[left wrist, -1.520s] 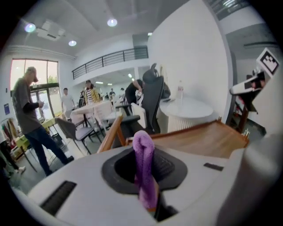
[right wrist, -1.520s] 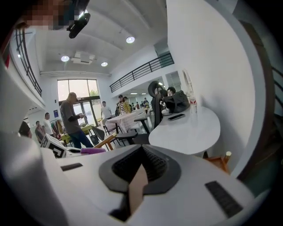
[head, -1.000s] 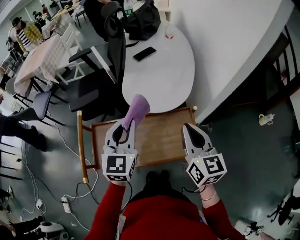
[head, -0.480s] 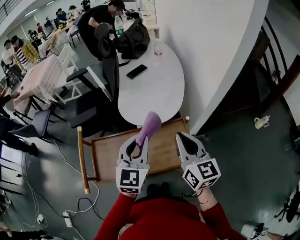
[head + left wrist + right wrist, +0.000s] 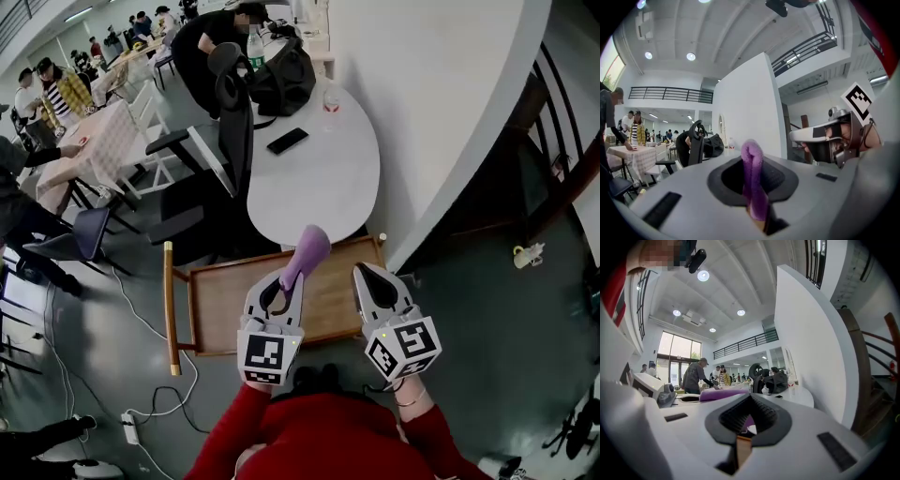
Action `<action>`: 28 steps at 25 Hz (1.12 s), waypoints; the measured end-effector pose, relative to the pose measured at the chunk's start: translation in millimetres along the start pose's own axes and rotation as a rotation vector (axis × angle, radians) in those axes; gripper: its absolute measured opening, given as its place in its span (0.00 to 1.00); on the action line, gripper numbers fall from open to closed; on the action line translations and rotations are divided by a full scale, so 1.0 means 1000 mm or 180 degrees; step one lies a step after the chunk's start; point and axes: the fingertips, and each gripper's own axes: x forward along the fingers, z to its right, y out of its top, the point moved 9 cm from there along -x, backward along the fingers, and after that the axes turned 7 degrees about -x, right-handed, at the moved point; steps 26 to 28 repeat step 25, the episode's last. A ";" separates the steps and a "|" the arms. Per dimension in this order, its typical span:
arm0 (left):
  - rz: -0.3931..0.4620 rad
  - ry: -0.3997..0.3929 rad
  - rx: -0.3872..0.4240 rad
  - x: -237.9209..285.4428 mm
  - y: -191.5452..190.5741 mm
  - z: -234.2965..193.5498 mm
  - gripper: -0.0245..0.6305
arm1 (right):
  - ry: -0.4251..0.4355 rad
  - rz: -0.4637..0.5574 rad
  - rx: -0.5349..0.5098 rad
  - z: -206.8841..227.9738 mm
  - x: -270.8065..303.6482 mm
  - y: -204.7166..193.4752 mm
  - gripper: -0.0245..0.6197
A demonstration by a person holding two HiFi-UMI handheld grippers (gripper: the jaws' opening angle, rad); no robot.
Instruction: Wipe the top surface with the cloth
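Both gripper views have tipped upward; the left gripper (image 5: 289, 278) clamps the soft, light, floppy cloth (image 5: 309, 248) by its bunched lower end, a sound hold; the right gripper (image 5: 362, 273) is closed, empty

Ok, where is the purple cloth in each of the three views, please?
Head view: the purple cloth is at centre, just below the white table.
Left gripper view: lower centre, upright, clamped between the jaws.
Right gripper view: left of centre, lying level.
Shared landmark: the black bag on the white table.
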 end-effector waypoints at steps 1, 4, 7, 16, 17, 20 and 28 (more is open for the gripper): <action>-0.0009 -0.0006 -0.0004 0.000 -0.001 0.001 0.12 | 0.0001 -0.0007 -0.0011 0.000 -0.001 0.000 0.05; -0.0027 -0.0021 -0.0007 -0.002 -0.004 0.006 0.12 | 0.0011 -0.0015 -0.0033 -0.002 -0.003 -0.002 0.05; -0.0027 -0.0035 -0.0013 -0.002 -0.003 0.009 0.12 | 0.0015 -0.0017 -0.0035 -0.003 -0.005 -0.001 0.05; -0.0006 -0.0035 -0.0075 -0.002 -0.003 0.009 0.12 | 0.0022 -0.0036 -0.0040 -0.006 -0.008 -0.005 0.05; -0.0011 -0.0031 -0.0089 -0.002 -0.003 0.009 0.12 | 0.0024 -0.0038 -0.0036 -0.006 -0.008 -0.004 0.05; -0.0001 -0.0026 -0.0132 -0.003 -0.003 0.008 0.12 | 0.0024 -0.0046 -0.0013 -0.007 -0.007 -0.005 0.05; 0.0008 -0.0029 -0.0132 -0.003 -0.005 0.006 0.12 | 0.0023 -0.0065 0.0011 -0.007 -0.005 -0.010 0.05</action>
